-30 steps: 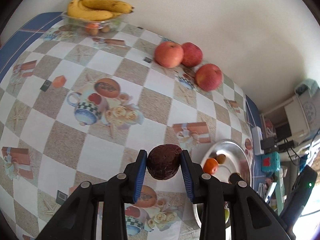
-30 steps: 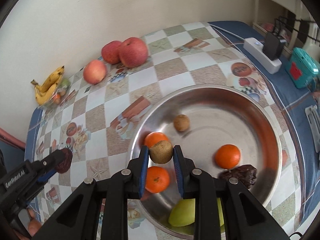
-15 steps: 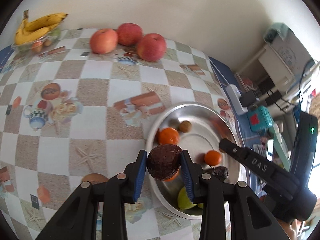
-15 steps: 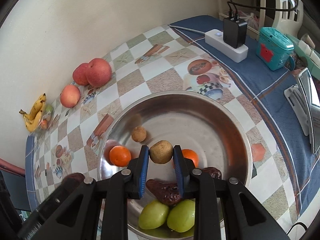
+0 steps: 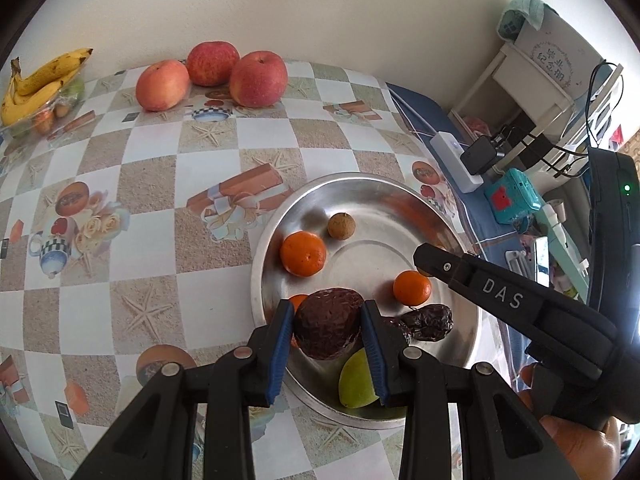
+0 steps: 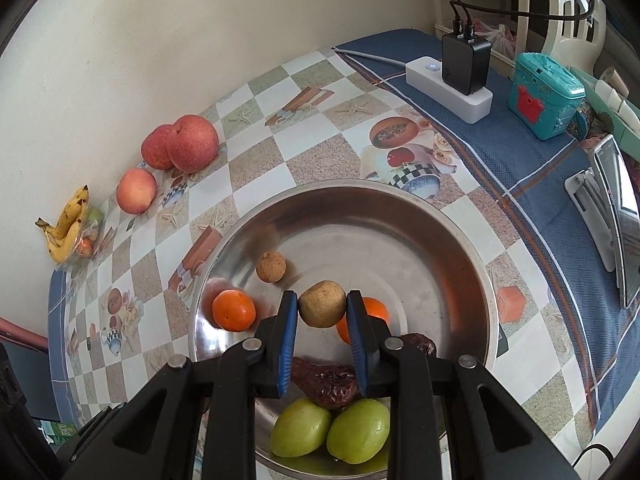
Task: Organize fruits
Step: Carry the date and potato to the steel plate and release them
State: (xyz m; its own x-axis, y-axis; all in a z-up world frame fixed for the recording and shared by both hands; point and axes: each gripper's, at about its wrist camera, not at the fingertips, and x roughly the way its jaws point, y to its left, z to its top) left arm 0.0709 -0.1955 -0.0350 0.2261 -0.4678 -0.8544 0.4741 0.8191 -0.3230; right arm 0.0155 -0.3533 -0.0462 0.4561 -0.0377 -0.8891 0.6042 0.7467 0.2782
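My left gripper (image 5: 326,330) is shut on a dark wrinkled passion fruit (image 5: 327,328), held over the near left rim of the steel bowl (image 5: 400,196). My right gripper (image 6: 322,310) is shut on a small tan round fruit (image 6: 322,308), held above the bowl (image 6: 440,240). The bowl holds oranges (image 5: 303,253) (image 6: 234,310), a small brown fruit (image 6: 271,266), a second dark wrinkled fruit (image 6: 326,382) and two green fruits (image 6: 358,430). The right gripper's body (image 5: 500,296) crosses the bowl's right side in the left wrist view.
Three apples (image 5: 258,79) and a bunch of bananas (image 5: 36,84) lie along the wall at the back of the checkered tablecloth (image 5: 152,248). A white power strip with a black charger (image 6: 460,76) and a teal box (image 6: 546,96) sit on the blue cloth to the right.
My left gripper has moved a little further over the bowl with the passion fruit. My right gripper has stayed above the bowl with its fruit.
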